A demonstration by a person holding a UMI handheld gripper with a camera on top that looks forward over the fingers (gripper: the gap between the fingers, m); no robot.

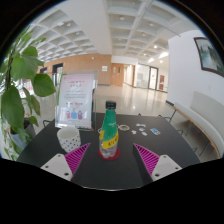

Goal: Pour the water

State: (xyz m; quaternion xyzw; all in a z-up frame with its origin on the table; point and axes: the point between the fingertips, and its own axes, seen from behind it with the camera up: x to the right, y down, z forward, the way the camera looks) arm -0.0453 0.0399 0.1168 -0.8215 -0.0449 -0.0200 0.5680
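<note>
Dark matte counter (115,168), flat, rounded far edge, filling the lower scene. Leafy green plant (18,85) at 9 o'clock, broad glossy leaves. Upright printed sign (76,102) at 11 o'clock from the bottle, pale card, picture rows on it, text unreadable. Plastic bottle (109,134) standing upright on counter, clear body, green wrap label with a red patch, dark cap, liquid level not readable. Small pale patterned cup (69,139) at 9 o'clock of the bottle, just beside it, apart. Few small flat cards (139,128) at 2 o'clock, beyond. Jaws (112,156) spread wide, holding nothing; pink pads (77,156) triangular, textured. Bottle base between the fingertips, 12 o'clock, gap on both sides.
</note>
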